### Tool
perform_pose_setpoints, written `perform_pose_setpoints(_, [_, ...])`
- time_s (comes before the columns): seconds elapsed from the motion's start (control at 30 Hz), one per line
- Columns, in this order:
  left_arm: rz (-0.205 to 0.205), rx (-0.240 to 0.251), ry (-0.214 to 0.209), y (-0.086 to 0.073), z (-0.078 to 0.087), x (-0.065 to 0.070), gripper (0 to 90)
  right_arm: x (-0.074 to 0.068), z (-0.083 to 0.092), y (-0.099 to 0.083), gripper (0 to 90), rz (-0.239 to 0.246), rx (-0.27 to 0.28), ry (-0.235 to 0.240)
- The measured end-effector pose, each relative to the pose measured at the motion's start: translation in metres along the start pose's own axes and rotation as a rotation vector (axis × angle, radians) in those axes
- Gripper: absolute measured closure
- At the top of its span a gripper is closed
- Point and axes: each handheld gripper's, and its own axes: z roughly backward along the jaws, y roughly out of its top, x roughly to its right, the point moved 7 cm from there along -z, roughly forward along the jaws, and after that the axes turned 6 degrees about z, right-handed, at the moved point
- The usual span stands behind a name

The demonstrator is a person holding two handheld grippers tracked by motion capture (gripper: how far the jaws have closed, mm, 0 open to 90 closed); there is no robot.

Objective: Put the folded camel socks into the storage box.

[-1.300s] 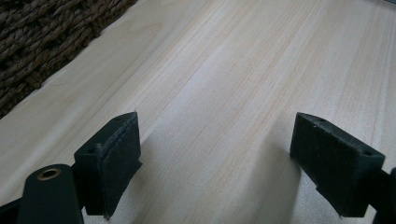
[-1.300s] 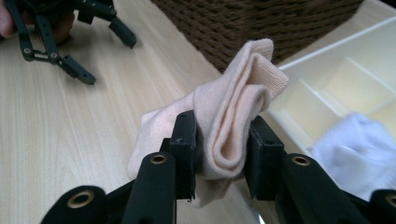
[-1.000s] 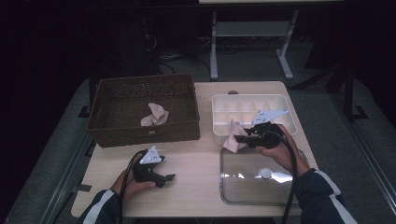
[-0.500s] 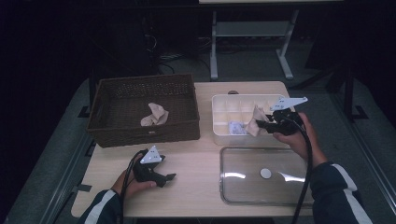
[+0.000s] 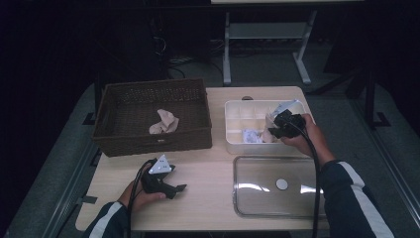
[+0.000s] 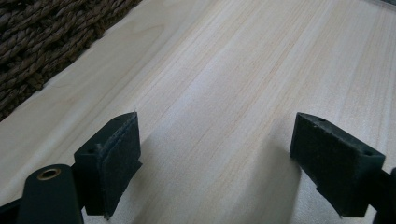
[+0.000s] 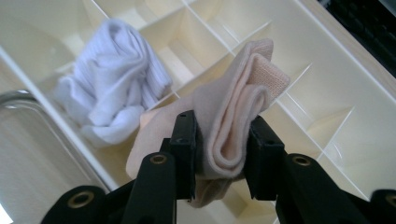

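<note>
Right hand-held gripper (image 7: 219,154) pinching folded beige sock (image 7: 233,126) mid-fold over divided organizer box (image 5: 237,144); sock likely light, soft, compressible, draping. Left hand-held gripper (image 6: 229,158) resting wide, empty, on tabletop (image 6: 243,70).

A light wooden table (image 5: 213,173) stands lit in a dark room, grey floor (image 5: 59,168) around it, a white metal table frame (image 5: 262,34) behind.

High view overhead facing forward, tongs views close, sharing table (image 5: 208,168)
</note>
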Motion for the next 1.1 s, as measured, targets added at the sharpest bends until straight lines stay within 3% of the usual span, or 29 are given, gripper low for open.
perform_pose_setpoints(0.07, [0.0, 0.0, 0.0, 0.0, 0.0, 0.0, 15.2, -0.001, -0.003, -0.001, 66.9, 0.004, -0.006, 0.015])
perform_pose_setpoints(0.1, [0.0, 0.0, 0.0, 0.0, 0.0, 0.0, 15.2, -0.005, -0.008, -0.003, 66.0, 0.005, -0.022, 0.075])
perform_pose_setpoints(0.13, [0.0, 0.0, 0.0, 0.0, 0.0, 0.0, 15.1, -0.008, -0.01, -0.004, 65.6, 0.018, -0.042, 0.105])
perform_pose_setpoints(0.2, [0.0, 0.0, 0.0, 0.0, 0.0, 0.0, 15.1, -0.01, -0.012, -0.005, 65.3, 0.033, -0.052, 0.128])
perform_pose_setpoints(0.3, [0.001, 0.001, 0.001, 0.0, 0.0, 0.0, 15.2, -0.01, -0.017, -0.006, 64.0, -0.019, -0.073, 0.218])
perform_pose_setpoints(0.43, [0.002, 0.001, 0.001, 0.0, 0.0, 0.0, 15.2, -0.007, -0.02, -0.005, 64.5, -0.042, -0.091, 0.27])
perform_pose_setpoints(0.6, [0.002, 0.001, 0.001, 0.0, 0.0, 0.0, 15.2, -0.012, -0.025, -0.006, 65.9, -0.021, -0.12, 0.29])
perform_pose_setpoints(0.73, [0.001, 0.001, 0.001, 0.0, 0.0, 0.0, 15.2, -0.011, -0.025, -0.005, 61.9, -0.028, -0.135, 0.295])
perform_pose_setpoints(0.77, [0.002, 0.001, 0.001, 0.0, 0.0, 0.0, 15.2, -0.006, -0.021, -0.003, 51.6, -0.055, -0.115, 0.269])
perform_pose_setpoints(0.87, [0.002, 0.001, 0.001, 0.0, 0.0, 0.0, 15.2, -0.004, -0.014, -0.002, 56.0, -0.06, -0.085, 0.272])
perform_pose_setpoints(0.97, [0.002, 0.001, 0.001, 0.0, 0.0, 0.0, 15.2, 0.0, -0.001, 0.002, 52.9, -0.08, -0.021, 0.247])
perform_pose_setpoints(1.1, [0.001, 0.001, 0.001, 0.0, 0.0, 0.0, 15.2, 0.001, 0.003, 0.007, 51.8, -0.085, 0.004, 0.242])
